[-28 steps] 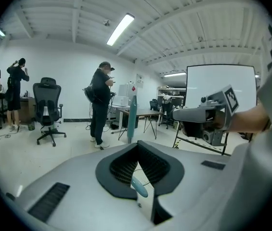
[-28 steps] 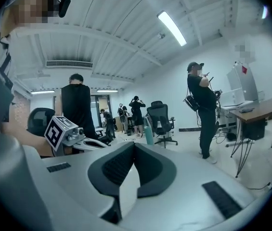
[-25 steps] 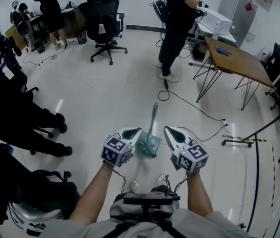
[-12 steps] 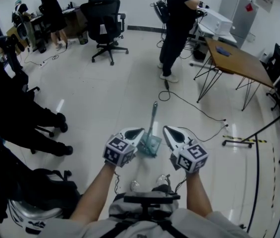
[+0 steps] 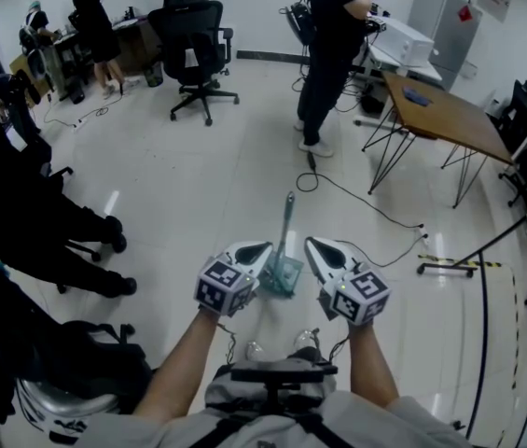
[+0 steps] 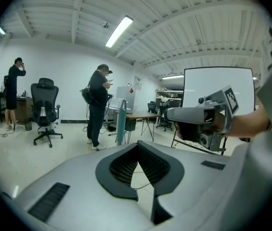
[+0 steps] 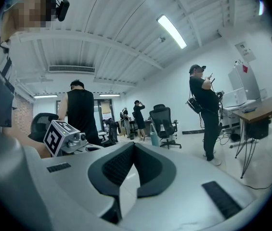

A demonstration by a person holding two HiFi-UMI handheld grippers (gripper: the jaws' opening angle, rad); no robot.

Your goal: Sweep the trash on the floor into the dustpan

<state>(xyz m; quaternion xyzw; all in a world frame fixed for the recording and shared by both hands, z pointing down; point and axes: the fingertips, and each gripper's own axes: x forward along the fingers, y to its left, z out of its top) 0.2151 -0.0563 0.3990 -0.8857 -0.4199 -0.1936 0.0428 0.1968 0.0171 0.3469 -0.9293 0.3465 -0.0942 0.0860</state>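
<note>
Holding the left hand-held gripper [image 5: 259, 247] and the right hand-held gripper [image 5: 312, 245] side by side, we had both fully closed and empty. The dustpan [image 5: 281, 274] stood on the floor [image 5: 198, 185] between them, just beyond their tips, handle up.

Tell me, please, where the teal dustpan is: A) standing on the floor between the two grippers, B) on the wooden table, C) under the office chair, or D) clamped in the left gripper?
A: the dustpan stands on the floor between the left gripper and the right gripper, neither holding it.
</note>
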